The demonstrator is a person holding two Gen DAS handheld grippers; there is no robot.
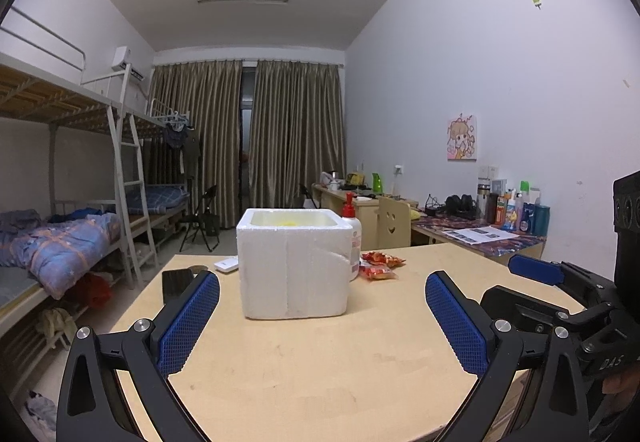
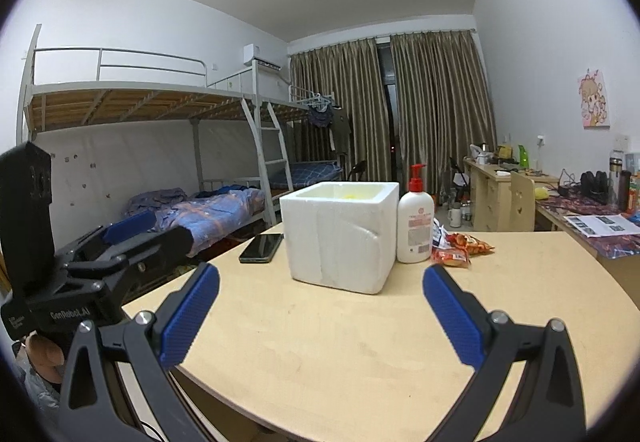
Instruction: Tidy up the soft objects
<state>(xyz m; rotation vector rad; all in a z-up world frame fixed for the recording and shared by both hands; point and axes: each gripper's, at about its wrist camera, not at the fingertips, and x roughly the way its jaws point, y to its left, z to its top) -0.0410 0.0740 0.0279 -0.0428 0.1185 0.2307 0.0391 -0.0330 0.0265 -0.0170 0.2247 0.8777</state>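
A white foam box [image 1: 294,266] stands on the wooden table [image 1: 320,362], with something yellow inside [image 1: 289,222]. It also shows in the right wrist view [image 2: 340,236]. Red snack packets [image 1: 380,265] lie to its right, also seen in the right wrist view [image 2: 464,248]. My left gripper [image 1: 322,302] is open and empty, low over the table in front of the box. My right gripper [image 2: 320,298] is open and empty, also short of the box. The right gripper shows at the right of the left wrist view [image 1: 560,282], and the left gripper at the left of the right wrist view [image 2: 120,242].
A white pump bottle [image 2: 415,226] with a red top stands right of the box. A black phone [image 2: 262,247] lies left of it, and a small white device [image 1: 226,265] behind. Bunk beds [image 2: 160,146] are on the left, desks [image 2: 580,210] on the right.
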